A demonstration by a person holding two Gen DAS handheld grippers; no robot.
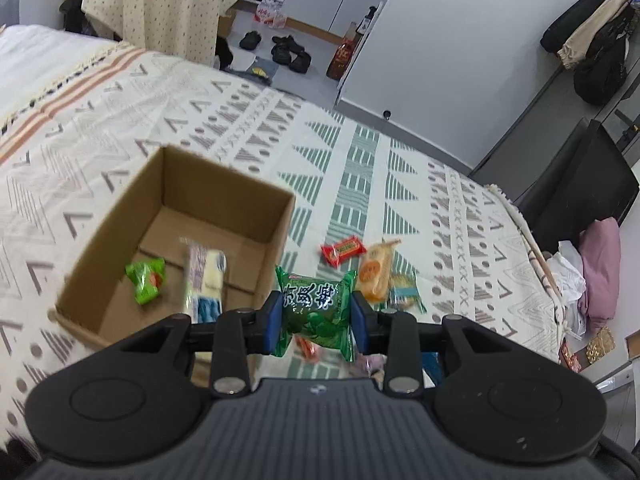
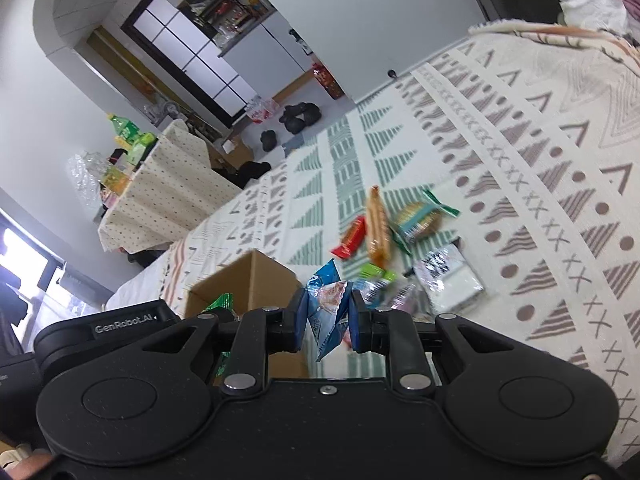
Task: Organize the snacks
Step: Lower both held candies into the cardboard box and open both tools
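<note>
Landmark for all positions: cardboard box (image 1: 176,236), open-topped, set on the patterned bedspread (image 1: 400,184).

Left gripper (image 1: 318,316): jaws closed narrow on a dark green packet (image 1: 316,308), pinched across its width between the blue pads (image 1: 274,320). Packet is held just beside the box's near-right corner, above the bedspread, not yet over the opening. A mid-body pinch is used prob. because the wrapper is soft and air-filled; an edge grip would be likely to slip.

Right gripper (image 2: 329,316): jaws closed narrow on a blue packet (image 2: 326,304), crumpled where clamped. It is held to the right of the box, near its right wall. One packet per gripper is carried, presumably so two drops can be made in one trip.

Inside the box: a light green packet (image 1: 146,280) and a white-blue packet (image 1: 206,280) lie flat on the floor, approx. at the near half.

Right of the box, loose on the bedspread: red packet (image 1: 343,250), orange packet (image 1: 374,270), round biscuit pack (image 2: 420,218), black-white packet (image 2: 446,276). These are grouped close together, some touching.

Judgement: task is partly done; several items remain outside. Next move calls for each gripper to be brought over the opening before release, else a packet may catch the box rim.
</note>
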